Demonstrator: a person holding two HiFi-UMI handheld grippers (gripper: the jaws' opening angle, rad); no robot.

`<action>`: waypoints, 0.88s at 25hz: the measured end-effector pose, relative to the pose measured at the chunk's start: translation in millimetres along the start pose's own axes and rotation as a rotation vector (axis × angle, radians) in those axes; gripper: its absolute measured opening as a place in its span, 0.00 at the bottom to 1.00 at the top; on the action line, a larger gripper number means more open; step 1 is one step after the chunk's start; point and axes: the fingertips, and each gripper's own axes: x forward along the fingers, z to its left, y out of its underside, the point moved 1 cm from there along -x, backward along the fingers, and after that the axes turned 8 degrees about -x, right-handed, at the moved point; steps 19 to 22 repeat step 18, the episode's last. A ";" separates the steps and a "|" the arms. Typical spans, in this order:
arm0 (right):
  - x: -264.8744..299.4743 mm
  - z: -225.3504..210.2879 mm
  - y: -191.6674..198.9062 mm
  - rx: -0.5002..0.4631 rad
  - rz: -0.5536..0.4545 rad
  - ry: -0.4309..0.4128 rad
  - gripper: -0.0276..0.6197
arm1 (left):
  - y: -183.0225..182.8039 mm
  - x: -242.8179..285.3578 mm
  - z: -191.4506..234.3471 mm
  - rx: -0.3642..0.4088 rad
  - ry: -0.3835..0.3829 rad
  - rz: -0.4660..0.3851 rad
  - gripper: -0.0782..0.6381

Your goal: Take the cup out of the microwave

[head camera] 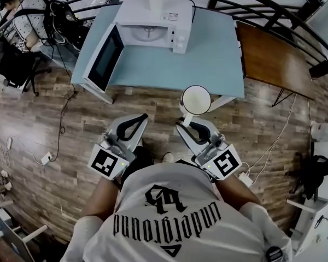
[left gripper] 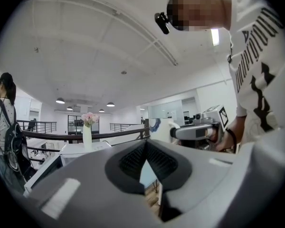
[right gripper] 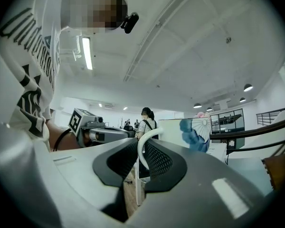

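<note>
A pale blue table stands on a wood-plank floor. One thing sits directly on it — a white microwave at the back edge, its door swung wide over the table's left side. A brown wooden table stands just beside it on the right. A thin black cable trails across the floor.

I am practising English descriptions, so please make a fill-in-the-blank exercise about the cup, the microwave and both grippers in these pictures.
1. The right gripper holds the cup by its ____.
2. The door of the microwave stands ____.
3. The cup hangs over the wooden ____, off the blue table.
4. The left gripper is shut and holds ____.

Missing words: handle; open; floor; nothing
</note>
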 end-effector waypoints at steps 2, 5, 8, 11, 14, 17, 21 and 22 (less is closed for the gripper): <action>-2.4 -1.1 -1.0 -0.006 -0.006 0.001 0.12 | -0.9 0.2 -1.5 -0.002 -0.006 -0.005 0.18; -2.9 -3.8 -6.1 -0.031 -0.035 0.004 0.12 | -3.4 0.8 -3.6 0.001 -0.012 -0.010 0.18; -6.2 -2.0 -8.5 -0.035 -0.040 -0.005 0.12 | -5.6 -0.3 -8.3 0.002 -0.018 -0.014 0.18; -7.2 -0.1 -10.4 -0.031 -0.052 -0.009 0.12 | -3.7 -1.6 -9.4 0.003 -0.023 -0.012 0.18; -5.9 1.6 -9.1 -0.032 -0.049 -0.010 0.12 | -0.4 -2.9 -6.6 -0.011 -0.027 -0.010 0.18; -5.2 2.5 -9.5 -0.034 -0.053 -0.006 0.12 | 0.2 -4.4 -5.8 -0.014 -0.028 -0.008 0.18; -5.2 2.8 -9.7 -0.033 -0.055 -0.005 0.12 | 0.1 -4.8 -5.7 -0.015 -0.028 -0.008 0.18; -5.2 2.8 -9.7 -0.033 -0.055 -0.005 0.12 | 0.1 -4.8 -5.7 -0.015 -0.028 -0.008 0.18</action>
